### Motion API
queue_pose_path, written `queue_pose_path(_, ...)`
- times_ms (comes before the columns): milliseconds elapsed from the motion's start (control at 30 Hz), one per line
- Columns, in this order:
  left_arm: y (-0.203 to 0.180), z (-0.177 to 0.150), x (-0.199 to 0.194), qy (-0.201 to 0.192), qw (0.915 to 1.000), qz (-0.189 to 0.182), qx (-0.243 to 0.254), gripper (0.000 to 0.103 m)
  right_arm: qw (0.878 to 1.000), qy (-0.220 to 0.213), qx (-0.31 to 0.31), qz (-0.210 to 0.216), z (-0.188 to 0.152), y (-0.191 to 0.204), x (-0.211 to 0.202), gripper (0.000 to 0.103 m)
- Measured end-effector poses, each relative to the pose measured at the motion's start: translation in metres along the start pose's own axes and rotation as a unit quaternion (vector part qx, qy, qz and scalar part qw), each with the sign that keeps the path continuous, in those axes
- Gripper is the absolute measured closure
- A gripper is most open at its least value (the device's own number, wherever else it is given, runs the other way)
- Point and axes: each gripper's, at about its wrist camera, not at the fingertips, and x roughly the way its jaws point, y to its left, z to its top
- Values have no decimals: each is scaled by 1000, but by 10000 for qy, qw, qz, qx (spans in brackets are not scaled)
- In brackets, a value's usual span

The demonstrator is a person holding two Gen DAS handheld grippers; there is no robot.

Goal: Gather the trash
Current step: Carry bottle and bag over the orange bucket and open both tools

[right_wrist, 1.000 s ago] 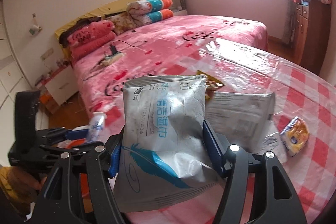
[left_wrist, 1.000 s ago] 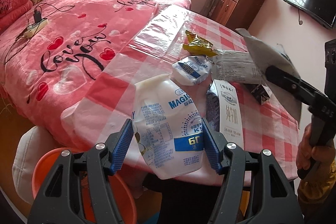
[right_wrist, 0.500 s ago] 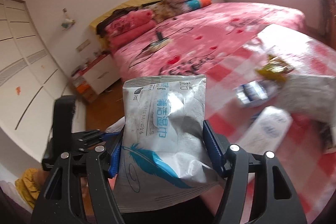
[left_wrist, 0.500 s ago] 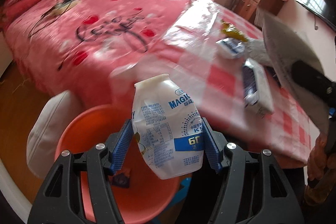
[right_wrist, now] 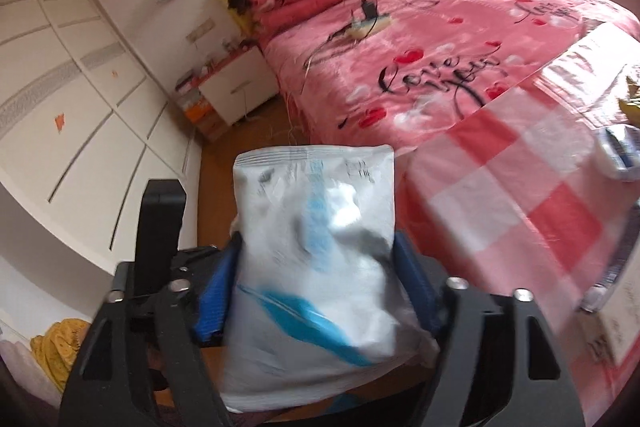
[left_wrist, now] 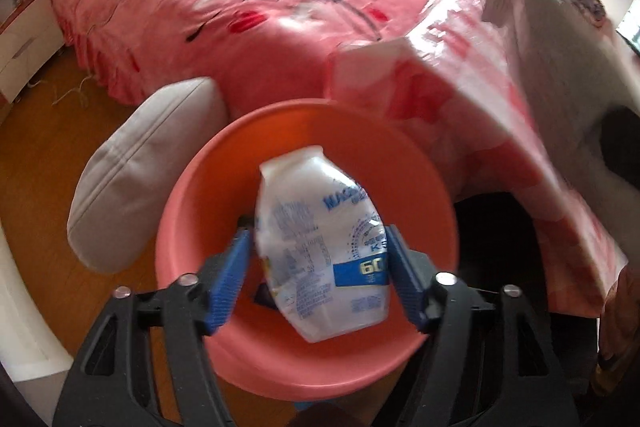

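A white milk pouch [left_wrist: 320, 255] with blue print hangs tilted between the blue pads of my left gripper [left_wrist: 316, 235], right over an orange basin [left_wrist: 192, 187] on the floor. The jaws are opening; a gap shows at the left pad and the pouch is blurred. In the right wrist view a silver wet-wipe bag [right_wrist: 320, 227] with a blue feather stands between the pads of my right gripper [right_wrist: 318, 241]. Those jaws are opening too, and the bag is smeared and loose. The basin is hidden behind that bag.
A pale cushion [left_wrist: 136, 179] lies against the basin's left side. The table with the red checked cloth [right_wrist: 520, 207] stands to the right and holds more wrappers [right_wrist: 620, 151]. Behind is the pink bed [left_wrist: 280, 7]. A small dark scrap [left_wrist: 262, 297] lies in the basin.
Both grippers swung off the table toward the floor. The basin now sits under the left gripper. Both pairs of jaws have widened and the pouch and the bag have come loose.
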Motion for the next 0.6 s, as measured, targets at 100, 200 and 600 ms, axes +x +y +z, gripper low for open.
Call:
queue_pose_path(100,8,-3,2,29,9998,189,-76,24,10000,38,16,-75,-5,-1,8,16)
queue_pose_path(200,16,-3,-1,-14,9996,236,-139,23,9998,-78,56,-191,-11,-8,3,14)
queue_pose_path(600,-2,6,-6,-216,9997,149,15,18,9958,-607,454,-512,-35,-43,-35,11)
